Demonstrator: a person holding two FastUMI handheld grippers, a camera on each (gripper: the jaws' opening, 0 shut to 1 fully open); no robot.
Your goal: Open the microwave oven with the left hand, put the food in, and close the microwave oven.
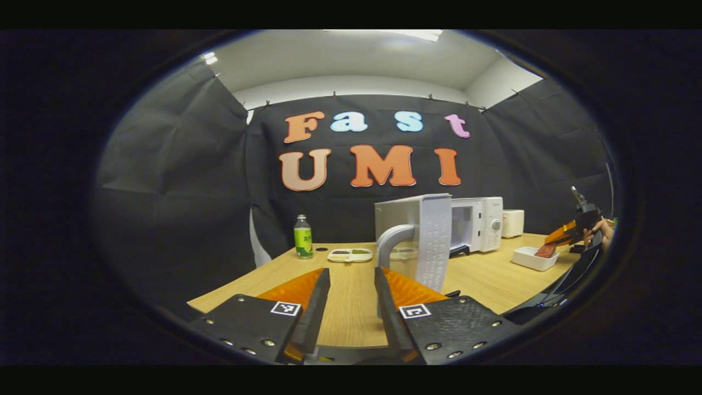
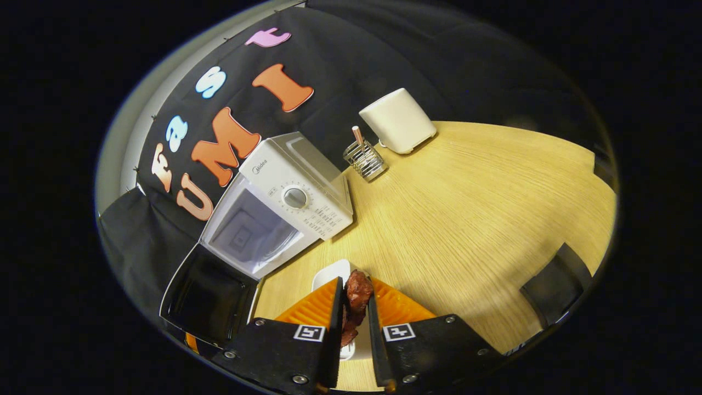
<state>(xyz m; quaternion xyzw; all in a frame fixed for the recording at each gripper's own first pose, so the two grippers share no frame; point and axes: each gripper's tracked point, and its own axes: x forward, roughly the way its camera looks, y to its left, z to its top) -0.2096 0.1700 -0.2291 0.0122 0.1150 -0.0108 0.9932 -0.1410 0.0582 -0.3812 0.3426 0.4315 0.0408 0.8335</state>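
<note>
The white microwave (image 1: 477, 222) stands at the back of the wooden table with its door (image 1: 425, 236) swung wide open toward me. My left gripper (image 1: 351, 272) is open and holds nothing; the door's grey handle (image 1: 390, 241) is just beyond its right finger. In the right gripper view the microwave (image 2: 299, 192) shows its lit, bare cavity (image 2: 249, 236) and its door (image 2: 205, 296) hanging open at lower left. My right gripper (image 2: 355, 284) is shut on a reddish-brown piece of food (image 2: 359, 293), held above a white dish (image 2: 332, 274). From the left gripper view, that gripper (image 1: 570, 233) is over the dish (image 1: 535, 258).
A green bottle (image 1: 302, 236) and a divided tray (image 1: 350, 255) sit at the table's back left. A white appliance (image 2: 397, 120) and a wire utensil holder (image 2: 364, 160) stand beside the microwave. A dark chair (image 2: 556, 285) is at the table's edge.
</note>
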